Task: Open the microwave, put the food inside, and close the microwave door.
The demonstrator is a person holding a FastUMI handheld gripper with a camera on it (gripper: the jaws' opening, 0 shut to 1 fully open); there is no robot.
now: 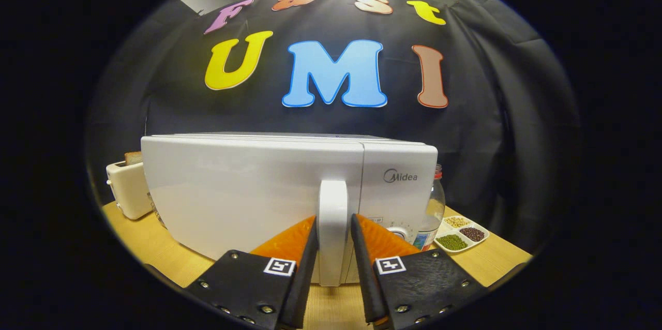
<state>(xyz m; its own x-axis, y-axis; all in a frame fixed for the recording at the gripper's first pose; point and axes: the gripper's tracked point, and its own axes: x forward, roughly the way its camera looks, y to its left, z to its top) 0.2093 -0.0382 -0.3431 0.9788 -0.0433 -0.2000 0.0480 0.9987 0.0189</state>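
A white microwave stands on the wooden table right in front of me, its door shut. Its upright white door handle sits between my two fingers. My gripper is closed around that handle, and both fingertips look pressed against its sides. The control panel with a dial lies just right of the handle, partly hidden behind my right finger.
A cream toaster with a slice of bread in it stands left of the microwave. On the right are a clear bottle and a white divided tray of beans. The wooden table runs beneath them all.
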